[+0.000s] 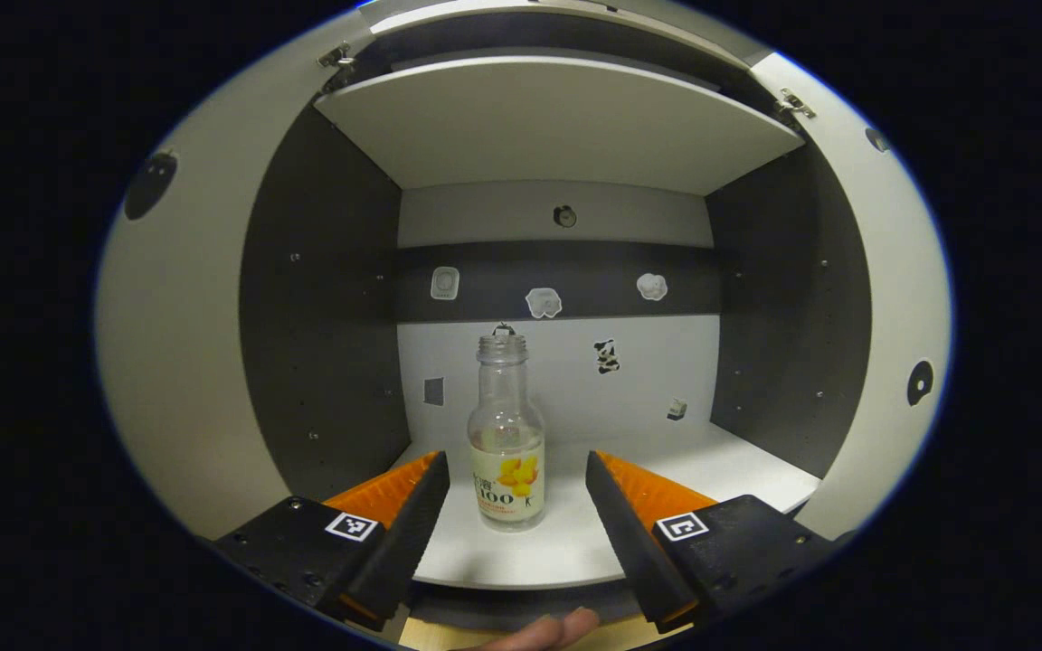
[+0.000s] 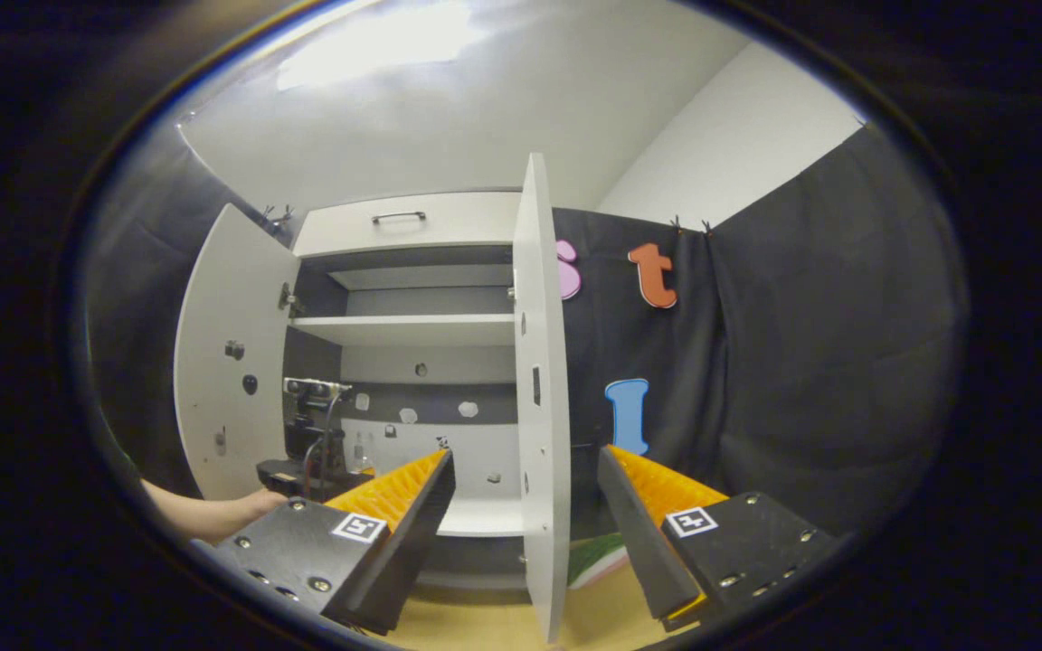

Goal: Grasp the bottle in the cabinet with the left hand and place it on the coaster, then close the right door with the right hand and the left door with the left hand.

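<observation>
A clear, capless bottle (image 1: 506,434) with a yellow label stands upright on the cabinet's lower shelf (image 1: 720,470). My left gripper (image 1: 516,463) is open, one finger on each side of the bottle with a gap on both sides, touching nothing. In the right gripper view, the other gripper (image 2: 304,452) and the person's arm (image 2: 204,515) reach into the cabinet. My right gripper (image 2: 525,452) is open and holds nothing, in front of the right door (image 2: 539,389), which stands edge-on. The left door (image 2: 222,362) is swung wide. A flat green and pink piece (image 2: 598,556), perhaps the coaster, lies on the table.
An upper shelf (image 1: 557,127) hangs over the bottle, and small stickers dot the back wall. Both open doors (image 1: 177,362) (image 1: 892,316) flank the opening. A drawer with a handle (image 2: 399,217) tops the cabinet. The wooden table (image 2: 485,624) runs below.
</observation>
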Motion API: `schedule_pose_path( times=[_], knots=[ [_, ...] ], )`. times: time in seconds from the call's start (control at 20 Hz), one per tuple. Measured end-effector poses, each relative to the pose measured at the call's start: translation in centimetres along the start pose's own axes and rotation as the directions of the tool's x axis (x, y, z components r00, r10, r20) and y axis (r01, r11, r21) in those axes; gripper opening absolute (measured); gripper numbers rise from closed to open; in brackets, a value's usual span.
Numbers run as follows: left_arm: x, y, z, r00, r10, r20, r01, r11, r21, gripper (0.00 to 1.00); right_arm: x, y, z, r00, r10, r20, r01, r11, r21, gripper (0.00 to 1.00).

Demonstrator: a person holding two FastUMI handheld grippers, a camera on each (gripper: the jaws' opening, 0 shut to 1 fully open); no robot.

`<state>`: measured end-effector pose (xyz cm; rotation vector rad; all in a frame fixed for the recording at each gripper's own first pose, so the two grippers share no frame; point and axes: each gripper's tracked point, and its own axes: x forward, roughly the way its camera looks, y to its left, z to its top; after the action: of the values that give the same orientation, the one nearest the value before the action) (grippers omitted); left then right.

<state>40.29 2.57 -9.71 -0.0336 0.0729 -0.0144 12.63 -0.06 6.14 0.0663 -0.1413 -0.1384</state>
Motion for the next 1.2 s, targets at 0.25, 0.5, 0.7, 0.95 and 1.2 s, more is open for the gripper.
schedule_pose_path(
  times=[0.25,0.5,0.7,0.95,1.2],
  knots=[
    [3.8,0.5,-0.7,0.998,0.041,-0.038,-0.041,0.999,-0.015,0.96,-1.7,-0.4,0.0,1.0,-0.024,0.003,0.024,0.999,-0.033,0.93],
    [7.1,1.1,-2.2,0.994,0.071,-0.08,-0.068,0.997,0.035,0.95,-3.7,-1.2,-0.7,0.998,-0.061,-0.032,0.061,0.998,-0.004,0.96],
    [6.2,1.3,-1.1,0.992,0.045,-0.114,-0.049,0.998,-0.026,0.8,-6.0,-2.5,-0.3,0.996,-0.078,-0.031,0.078,0.997,-0.006,1.0],
    [0.9,0.9,3.6,0.999,0.007,-0.044,-0.009,0.999,-0.046,0.81,-8.3,-3.4,0.1,0.996,-0.076,-0.037,0.077,0.997,0.009,0.96],
    [-5.7,0.6,6.7,1.0,-0.027,-0.012,0.026,0.995,-0.098,0.79,-10.2,-3.4,0.4,0.998,-0.04,-0.038,0.041,0.999,0.03,0.96]
  ],
)
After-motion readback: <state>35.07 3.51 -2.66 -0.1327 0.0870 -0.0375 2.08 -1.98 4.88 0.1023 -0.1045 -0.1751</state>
